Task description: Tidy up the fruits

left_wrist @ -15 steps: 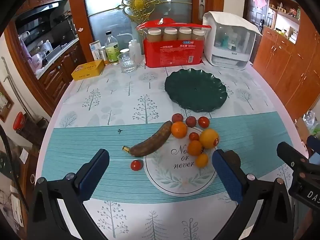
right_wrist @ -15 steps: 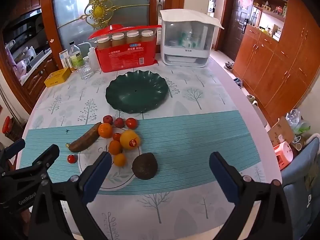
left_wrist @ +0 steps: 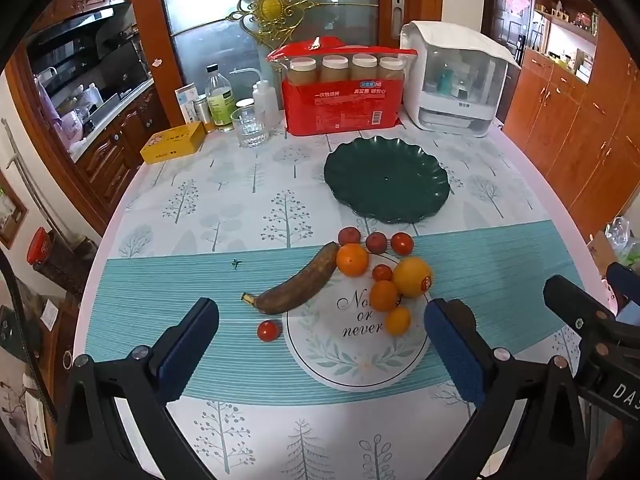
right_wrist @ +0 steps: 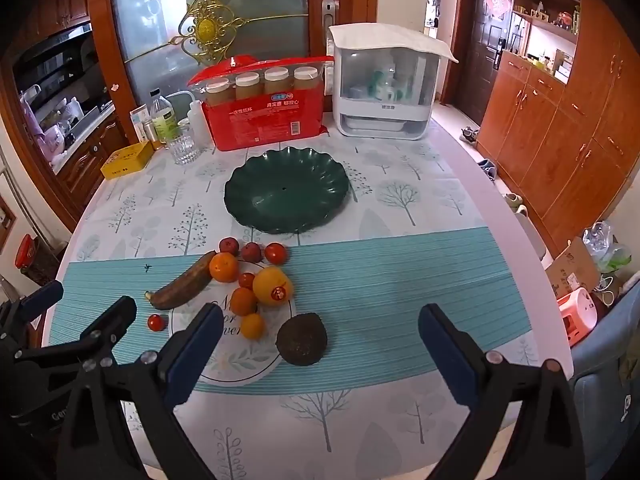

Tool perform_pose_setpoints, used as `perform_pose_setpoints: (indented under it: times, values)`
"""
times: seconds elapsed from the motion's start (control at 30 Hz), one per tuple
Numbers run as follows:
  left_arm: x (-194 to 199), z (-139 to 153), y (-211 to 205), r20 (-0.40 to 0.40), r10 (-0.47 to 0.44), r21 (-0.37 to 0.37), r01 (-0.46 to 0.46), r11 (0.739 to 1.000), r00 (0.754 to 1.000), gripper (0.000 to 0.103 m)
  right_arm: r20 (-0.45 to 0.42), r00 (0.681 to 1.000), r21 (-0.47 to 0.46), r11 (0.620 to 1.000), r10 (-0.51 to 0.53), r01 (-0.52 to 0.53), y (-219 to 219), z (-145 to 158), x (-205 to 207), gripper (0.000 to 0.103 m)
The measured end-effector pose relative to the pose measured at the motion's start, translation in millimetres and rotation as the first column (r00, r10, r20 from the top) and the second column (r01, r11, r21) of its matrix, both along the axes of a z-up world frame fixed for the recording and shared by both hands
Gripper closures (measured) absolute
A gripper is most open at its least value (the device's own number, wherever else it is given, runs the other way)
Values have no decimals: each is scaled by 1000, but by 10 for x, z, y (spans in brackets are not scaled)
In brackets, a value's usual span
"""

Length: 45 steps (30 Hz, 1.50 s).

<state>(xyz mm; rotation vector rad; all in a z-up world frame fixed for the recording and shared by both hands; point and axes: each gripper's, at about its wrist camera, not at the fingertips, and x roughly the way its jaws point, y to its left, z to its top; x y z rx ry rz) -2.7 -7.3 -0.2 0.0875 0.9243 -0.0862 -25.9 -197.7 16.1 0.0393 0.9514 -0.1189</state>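
Nearest the cameras, the left tongs (left_wrist: 320,344) hung above the counter's (left_wrist: 248,432) front edge with their blue-padded fingers spread wide and nothing between them. The right tongs (right_wrist: 320,344) were just as wide open and equally empty, poised beside the left pair over the same edge.

Just beyond the fingers lay a round white mat (left_wrist: 352,344) printed with script, resting on the teal stripe of the tablecloth. A dark, rough avocado (right_wrist: 301,339) sat at the mat's right edge, in front of the right tongs. A single cherry tomato (left_wrist: 268,331) lay on the cloth just left of the mat. A browned banana (left_wrist: 298,290) stretched diagonally from the cloth up to the mat's far left edge, its tip touching an orange (left_wrist: 352,259). A large yellow-orange citrus (left_wrist: 412,277) with a red sticker sat to the right, with two smaller orange fruits (left_wrist: 384,295) in front of it and a small tomato (left_wrist: 382,272) between it and the orange. Three small red fruits (left_wrist: 376,241) lined up just past the mat's far rim.

Farther back stood a dark green scalloped plate (left_wrist: 386,180), holding no fruit. At the counter's far side were a red package of jars (left_wrist: 342,98), a white covered dish rack (left_wrist: 456,84), a glass (left_wrist: 249,127), bottles (left_wrist: 219,98) and a yellow box (left_wrist: 173,143).
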Motion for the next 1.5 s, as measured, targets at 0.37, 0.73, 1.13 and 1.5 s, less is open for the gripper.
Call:
perform_pose_setpoints:
  times: [0.37, 0.73, 1.13, 1.5]
  values:
    - [41, -37, -33, -39, -6, 1, 6, 1000, 999, 1, -22, 1000, 0, 1000, 2, -2, 9, -46, 50, 4]
    - [41, -49, -23, -50, 5, -12, -5, 1000, 999, 1, -45, 999, 17, 1000, 12, -11, -13, -104, 87, 4]
    - [47, -68, -1, -60, 15, -21, -16, 1000, 998, 1, -50, 998, 20, 999, 27, -26, -8, -119, 106, 4]
    - [23, -85, -51, -60, 40, -18, -41, 999, 997, 1, -55, 997, 33, 998, 48, -46, -54, -156, 121, 4]
